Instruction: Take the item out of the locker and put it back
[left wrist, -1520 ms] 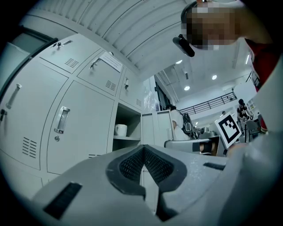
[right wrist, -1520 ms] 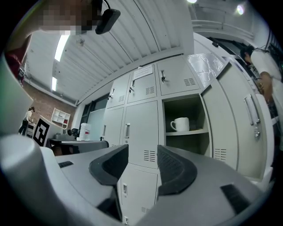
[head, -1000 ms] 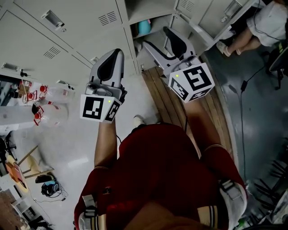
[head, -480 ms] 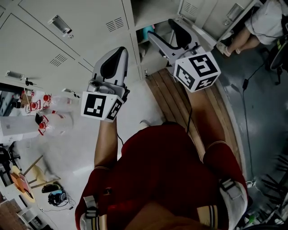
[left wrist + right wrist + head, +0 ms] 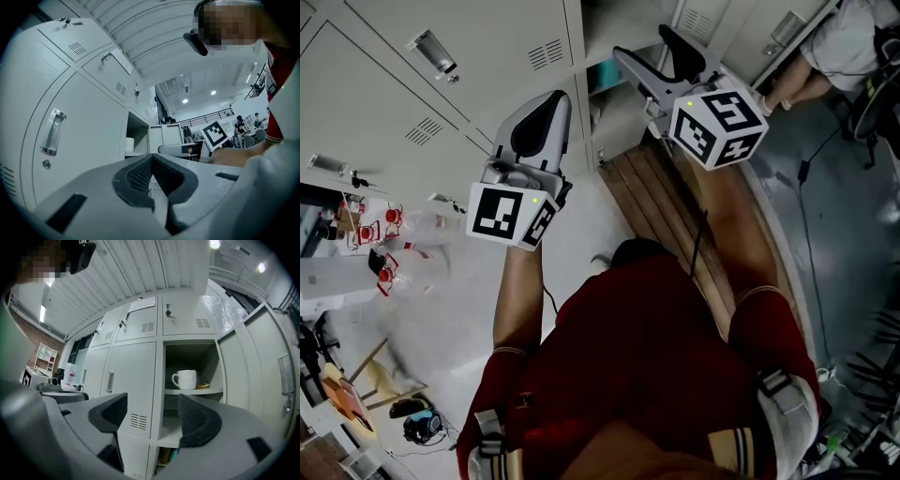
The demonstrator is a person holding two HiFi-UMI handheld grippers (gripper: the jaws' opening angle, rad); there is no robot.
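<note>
A white mug (image 5: 185,379) stands upright on the shelf of the open locker (image 5: 190,362), with something small and yellowish beside it. My right gripper (image 5: 152,416) points at that locker from a distance. Its jaws are opening and nothing lies between them. In the head view the right gripper (image 5: 645,47) reaches toward the open compartment (image 5: 619,33); the mug is hidden there. My left gripper (image 5: 549,101) hangs in front of closed locker doors, its pads (image 5: 140,174) pressed together and holding nothing.
The locker's door (image 5: 269,380) swings out to the right. A teal thing (image 5: 602,75) sits in a lower compartment. A slatted wooden bench (image 5: 661,202) runs under the right arm. Bottles (image 5: 394,234) stand on a table at left. A person (image 5: 848,42) sits at the upper right.
Both grippers have moved forward, nearer the lockers; the right one has gone further up toward the open compartment.
</note>
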